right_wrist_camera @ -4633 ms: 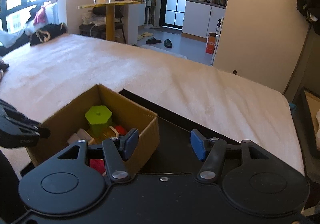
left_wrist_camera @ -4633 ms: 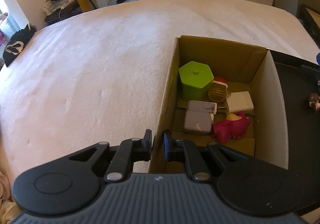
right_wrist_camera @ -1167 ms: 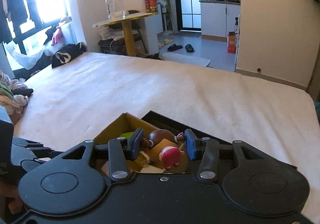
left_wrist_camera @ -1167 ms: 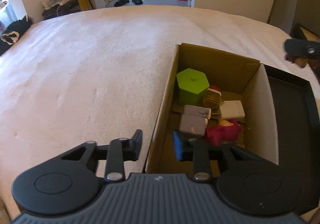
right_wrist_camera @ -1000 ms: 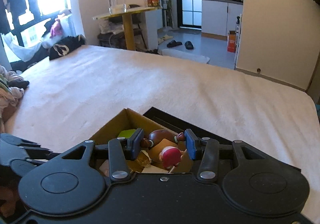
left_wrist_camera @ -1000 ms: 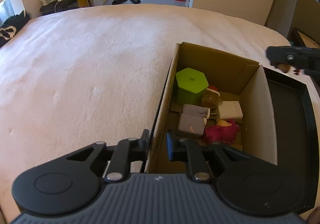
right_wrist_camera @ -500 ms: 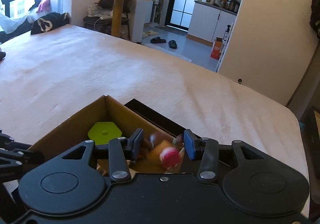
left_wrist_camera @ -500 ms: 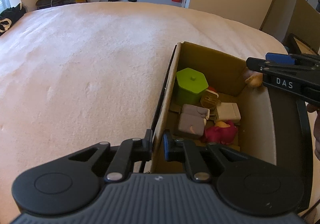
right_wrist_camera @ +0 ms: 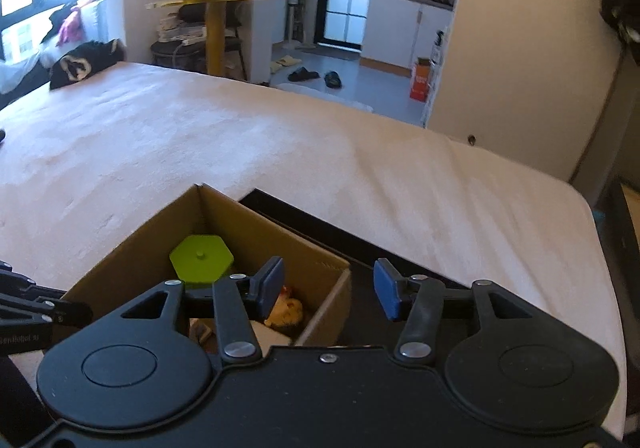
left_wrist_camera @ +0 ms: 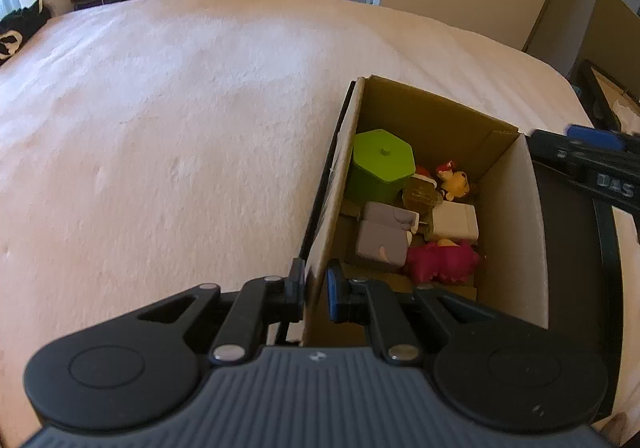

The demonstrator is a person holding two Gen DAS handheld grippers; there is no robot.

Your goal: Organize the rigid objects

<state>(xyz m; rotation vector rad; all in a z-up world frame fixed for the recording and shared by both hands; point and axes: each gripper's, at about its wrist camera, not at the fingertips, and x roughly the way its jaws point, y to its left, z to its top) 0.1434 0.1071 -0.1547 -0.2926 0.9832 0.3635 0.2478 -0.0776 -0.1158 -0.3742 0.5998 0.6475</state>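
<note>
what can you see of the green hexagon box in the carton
The green hexagonal box looks like matte lime plastic: six flat sides and a flat lid with a small round knob at its centre. The lid is on. It stands upright in the far left corner of the cardboard carton, against the left wall, with a clear amber item beside it.

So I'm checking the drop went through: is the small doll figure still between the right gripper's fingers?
No, the right gripper is opening with nothing between its fingers; the doll figure lies inside the cardboard box.
</note>
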